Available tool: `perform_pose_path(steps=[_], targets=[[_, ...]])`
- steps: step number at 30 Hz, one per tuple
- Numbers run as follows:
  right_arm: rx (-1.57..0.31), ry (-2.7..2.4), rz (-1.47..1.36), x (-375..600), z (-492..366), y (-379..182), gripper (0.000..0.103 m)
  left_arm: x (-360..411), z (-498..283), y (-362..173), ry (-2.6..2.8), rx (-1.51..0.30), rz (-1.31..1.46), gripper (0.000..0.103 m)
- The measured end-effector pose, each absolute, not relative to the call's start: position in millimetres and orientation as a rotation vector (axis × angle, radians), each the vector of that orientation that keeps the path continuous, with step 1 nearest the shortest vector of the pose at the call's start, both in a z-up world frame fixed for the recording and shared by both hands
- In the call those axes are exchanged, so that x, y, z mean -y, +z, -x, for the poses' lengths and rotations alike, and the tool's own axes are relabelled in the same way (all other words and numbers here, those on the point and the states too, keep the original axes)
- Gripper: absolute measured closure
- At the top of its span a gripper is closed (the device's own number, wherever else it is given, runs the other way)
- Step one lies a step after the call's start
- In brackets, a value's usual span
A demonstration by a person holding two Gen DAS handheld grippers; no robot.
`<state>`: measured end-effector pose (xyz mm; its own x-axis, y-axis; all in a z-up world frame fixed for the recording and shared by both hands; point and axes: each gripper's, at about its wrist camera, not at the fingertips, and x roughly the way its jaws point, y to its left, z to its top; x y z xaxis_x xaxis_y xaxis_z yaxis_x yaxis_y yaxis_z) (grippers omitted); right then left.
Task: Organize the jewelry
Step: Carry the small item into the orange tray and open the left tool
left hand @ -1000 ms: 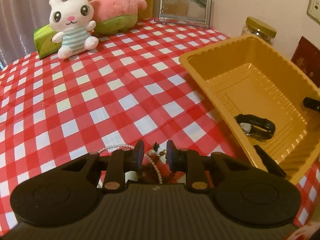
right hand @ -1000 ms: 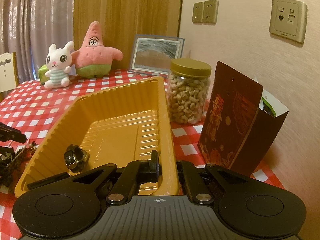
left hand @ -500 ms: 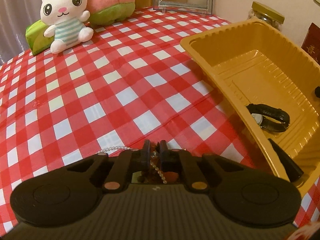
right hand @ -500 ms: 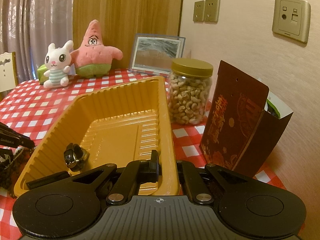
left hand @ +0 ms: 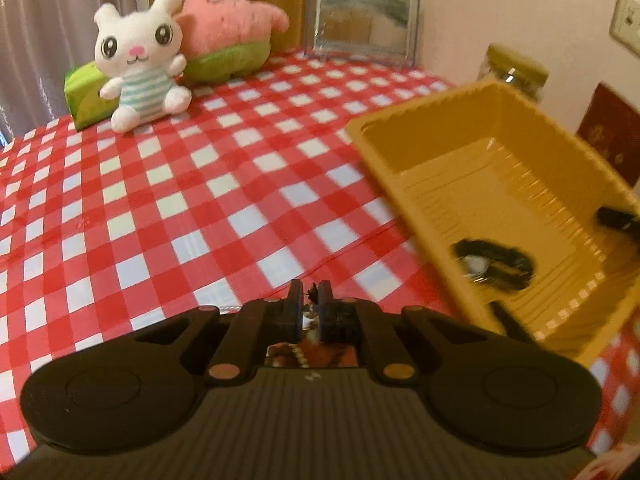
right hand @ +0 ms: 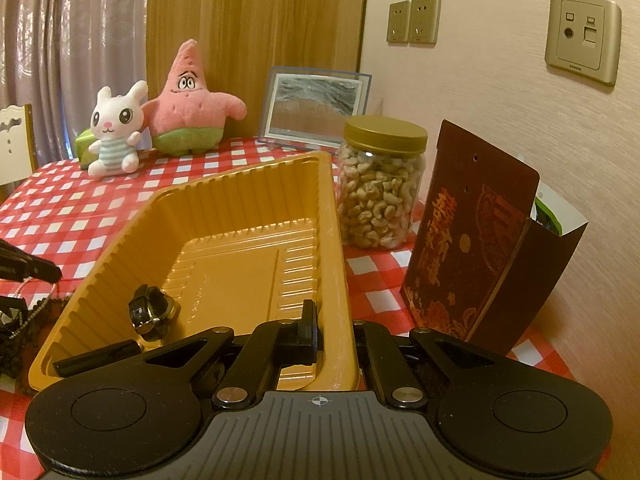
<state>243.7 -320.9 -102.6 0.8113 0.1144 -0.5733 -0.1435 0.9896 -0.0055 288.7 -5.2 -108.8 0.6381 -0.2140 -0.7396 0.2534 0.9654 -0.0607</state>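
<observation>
My left gripper [left hand: 310,300] is shut on a pearl necklace [left hand: 298,354] tangled with dark beads, held above the red checked tablecloth [left hand: 180,208] just left of the yellow tray [left hand: 400,184]. From the right wrist view the necklace hangs as a chain and dark beads [right hand: 20,320] under the left gripper. A black watch [left hand: 494,264] lies in the tray, also in the right wrist view [right hand: 150,312]. My right gripper [right hand: 334,334] is shut on the yellow tray's near right wall [right hand: 336,300].
A white bunny [left hand: 138,60] and pink starfish plush [left hand: 228,28] sit at the table's back, beside a picture frame [right hand: 314,108]. A cashew jar [right hand: 380,188] and a dark red box [right hand: 476,240] stand right of the tray. A black stick [right hand: 96,356] lies in the tray.
My left gripper closed on the necklace and lifted it off the cloth, tilting up. My right gripper stayed shut on the tray wall.
</observation>
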Motion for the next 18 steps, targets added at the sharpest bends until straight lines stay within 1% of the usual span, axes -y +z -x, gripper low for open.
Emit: perform_pose_path(steps=[5, 9, 18], targets=[[-0.608, 0.141, 0.049, 319, -243, -102, 0.1, 26, -269, -85, -0.351, -0.8, 0.011, 0.097], [-0.606, 0.145, 0.049, 317, -241, -101, 0.1, 56, -257, -75, -0.442, -0.787, 0.033, 0.097], [-0.608, 0.156, 0.048, 317, -236, -99, 0.1, 98, -252, -85, -0.535, -0.837, 0.043, 0.097]])
